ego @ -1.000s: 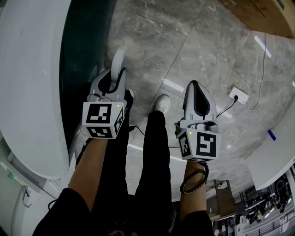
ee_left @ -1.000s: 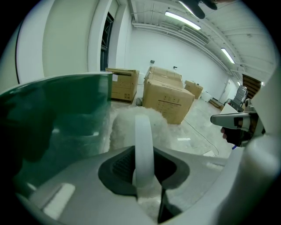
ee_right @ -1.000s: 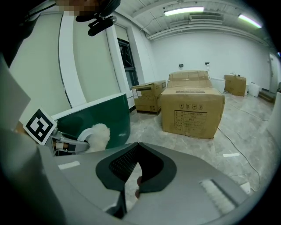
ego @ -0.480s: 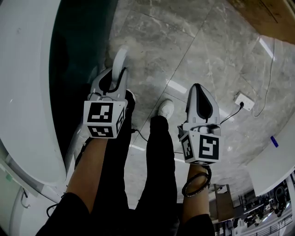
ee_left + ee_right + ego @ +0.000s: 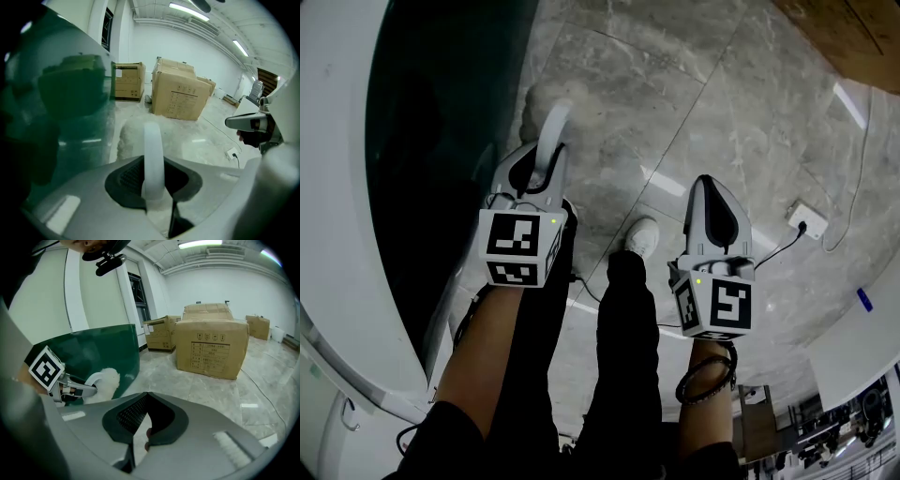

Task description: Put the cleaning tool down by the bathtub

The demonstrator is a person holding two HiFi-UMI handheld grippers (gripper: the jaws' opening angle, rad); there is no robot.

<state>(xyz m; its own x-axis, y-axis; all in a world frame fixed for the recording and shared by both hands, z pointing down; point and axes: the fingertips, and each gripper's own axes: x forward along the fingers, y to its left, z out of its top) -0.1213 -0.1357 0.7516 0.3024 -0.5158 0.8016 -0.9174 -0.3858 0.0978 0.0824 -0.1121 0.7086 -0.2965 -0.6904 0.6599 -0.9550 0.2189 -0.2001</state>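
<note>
The bathtub (image 5: 431, 122) fills more of the left than a second ago. The left tongs (image 5: 539, 169) have eased forward along its green wall. They are clamped on the curved white handle of the cleaning tool (image 5: 551, 127), whose fluffy head (image 5: 546, 96) now shows low by the tub's foot, above the floor (image 5: 675, 94). The tool is not yet released, but set-down looks close. The floor is grey polished stone tile. The right tongs (image 5: 705, 187) hang closed on nothing. A socket (image 5: 802, 217) lies further right, and cardboard boxes (image 5: 213, 341) stand across the room.
</note>
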